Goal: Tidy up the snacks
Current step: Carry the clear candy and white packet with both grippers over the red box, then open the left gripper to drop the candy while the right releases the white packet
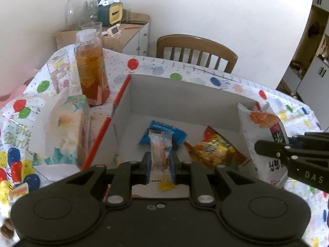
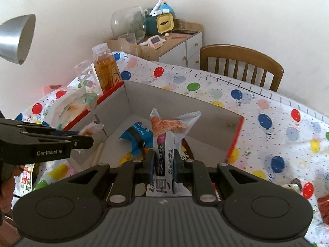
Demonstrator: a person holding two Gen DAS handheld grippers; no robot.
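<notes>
Nearest the left-wrist camera, the left gripper (image 1: 160,160) was clamped on a slim, clear crinkled snack sachet (image 1: 160,147), upright between the blue pads, over the near edge of the open cardboard box (image 1: 185,94). In the right-wrist view, the right gripper (image 2: 165,162) was pinched on a tall white packet (image 2: 170,135) with serrated ends and a printed food picture, held above the same box. On the pale, matte box floor lay a glossy blue wrapper (image 1: 164,132) at 12 o'clock from the left gripper and a crumpled orange-and-yellow foil packet (image 1: 213,148) at 2 o'clock. The box had straight grey inner walls and a red outer rim. It rested on a table under a thin plastic cloth (image 2: 257,107) printed with coloured balloons and small dots. At 10 o'clock from the left gripper sat a soft floral tissue pack (image 1: 67,127), and beyond it a clear plastic bottle (image 1: 92,68) of amber drink. Farther off stood a slatted wooden chair (image 1: 195,49) at 12 o'clock, a cluttered low cabinet (image 1: 135,35) at 11 o'clock, and a plain white wall (image 1: 205,6).
</notes>
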